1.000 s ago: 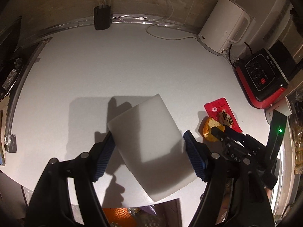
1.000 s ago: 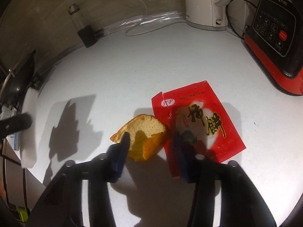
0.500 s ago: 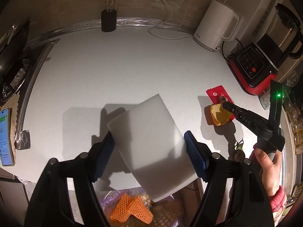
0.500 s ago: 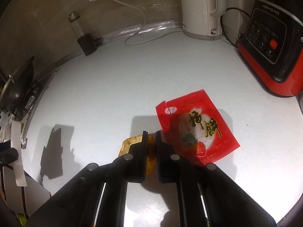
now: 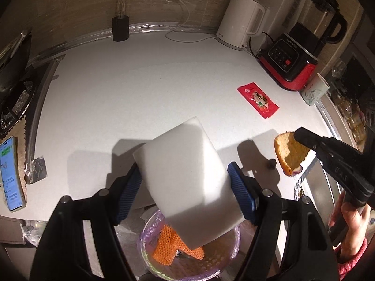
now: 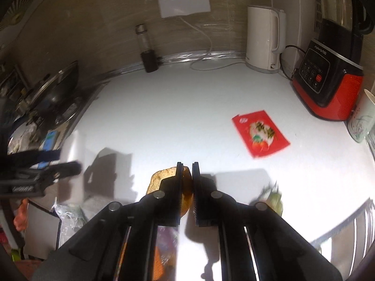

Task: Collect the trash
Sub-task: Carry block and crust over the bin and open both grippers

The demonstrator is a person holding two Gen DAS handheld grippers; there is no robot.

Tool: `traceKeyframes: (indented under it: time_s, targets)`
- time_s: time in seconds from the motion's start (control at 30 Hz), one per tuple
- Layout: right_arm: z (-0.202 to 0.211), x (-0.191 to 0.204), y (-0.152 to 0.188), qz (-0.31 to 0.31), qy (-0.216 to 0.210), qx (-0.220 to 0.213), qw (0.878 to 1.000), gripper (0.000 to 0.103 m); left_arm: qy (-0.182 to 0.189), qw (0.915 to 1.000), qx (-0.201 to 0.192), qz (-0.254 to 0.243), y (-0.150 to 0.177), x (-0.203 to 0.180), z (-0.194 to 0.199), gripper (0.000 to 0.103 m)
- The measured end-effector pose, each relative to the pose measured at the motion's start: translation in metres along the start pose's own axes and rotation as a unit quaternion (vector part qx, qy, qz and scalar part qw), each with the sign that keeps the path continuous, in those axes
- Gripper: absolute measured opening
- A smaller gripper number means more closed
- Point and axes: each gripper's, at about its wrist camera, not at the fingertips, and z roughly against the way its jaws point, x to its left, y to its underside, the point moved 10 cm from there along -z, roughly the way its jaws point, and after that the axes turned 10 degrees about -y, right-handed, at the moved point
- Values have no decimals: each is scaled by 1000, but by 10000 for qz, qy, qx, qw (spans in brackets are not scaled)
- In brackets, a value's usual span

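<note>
My left gripper [image 5: 185, 182] is shut on a white foam block [image 5: 187, 182] and holds it above a purple-lined trash bin [image 5: 150, 231] that has orange foam netting [image 5: 166, 245] in it. My right gripper [image 6: 187, 165] is shut on an orange peel [image 6: 161, 178] and holds it lifted near the counter's front edge; the peel also shows in the left wrist view [image 5: 290, 154]. A red snack wrapper [image 6: 260, 135] lies flat on the white counter [image 6: 178, 107], also in the left wrist view [image 5: 257, 99].
A white kettle [image 5: 241, 21], a red and black blender [image 5: 297, 58] and a mug [image 5: 314, 89] stand at the back right. A glass bottle [image 5: 120, 16] stands at the back. A phone [image 5: 10, 173] and the stove lie left. A small green scrap [image 6: 274, 195] lies near the front edge.
My right gripper closed on the orange peel and lifted it off the counter toward the front edge. My left gripper drew back with the foam block over the trash bin.
</note>
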Motion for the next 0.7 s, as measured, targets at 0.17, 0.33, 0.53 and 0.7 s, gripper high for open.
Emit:
traceKeyframes:
  time_s: [0.17,0.33,0.53,0.7]
  targets:
    - [14,44,63,-233,-141,194,9994,9,197,9994,67,-294,31,-1,9,71]
    - [3,77,126,-490,-215,495,9973,9,341,9980,259,-465,62,1,6,71]
    - [-43,91,179,-361,5,865,9956,11,347,9966,395,-642,90,8,1,71]
    - [-68,90,204,-421,181,1112,9927,71,374,9957,377,-757,100,13,4,71]
